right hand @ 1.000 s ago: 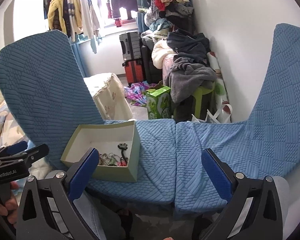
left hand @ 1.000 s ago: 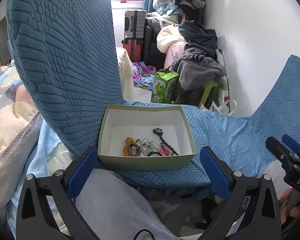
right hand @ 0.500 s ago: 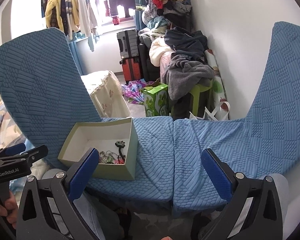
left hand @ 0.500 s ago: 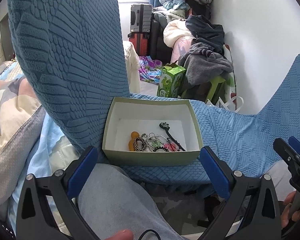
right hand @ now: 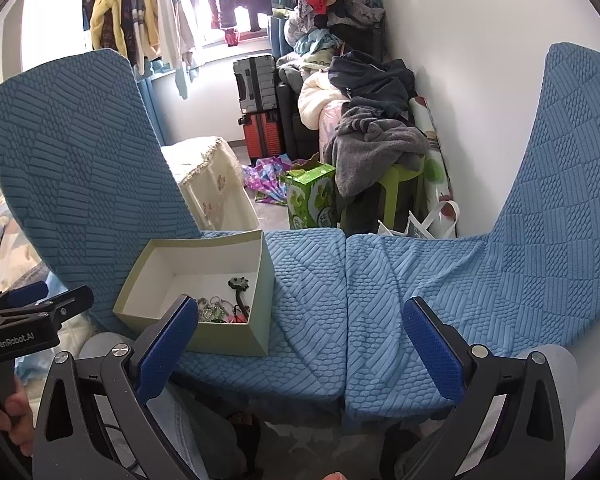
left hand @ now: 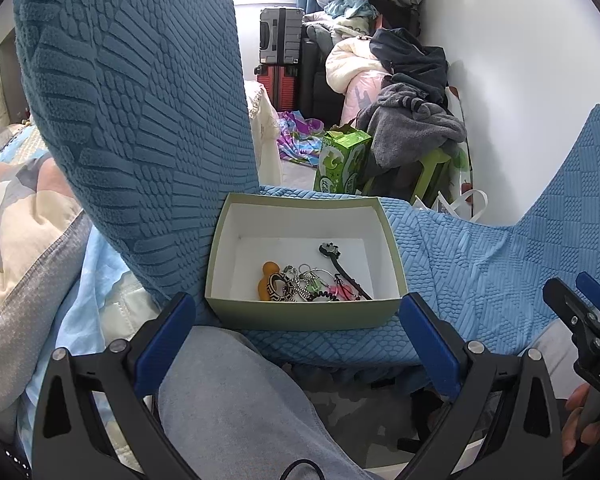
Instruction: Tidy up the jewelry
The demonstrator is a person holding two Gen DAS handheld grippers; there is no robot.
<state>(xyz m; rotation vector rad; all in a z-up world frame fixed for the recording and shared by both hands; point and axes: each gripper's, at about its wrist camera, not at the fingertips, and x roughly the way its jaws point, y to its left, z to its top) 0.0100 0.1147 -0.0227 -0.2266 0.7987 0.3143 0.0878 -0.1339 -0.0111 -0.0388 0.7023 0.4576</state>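
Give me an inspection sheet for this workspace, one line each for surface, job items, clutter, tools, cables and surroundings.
Surface: blue textured seat cushion, its raised sides curving up left and right.
Job items: open green box on the cushion; jewelry pile tangled at its near wall, with an orange piece and a black hairpin.
Clutter: nothing seen on the cushion besides the box.
Tools: left tool open, empty, facing the box; right tool open, empty, over the cushion.
Cables: a thin black cable at the left view's bottom edge.
Surroundings: suitcases, piled clothes, green carton.
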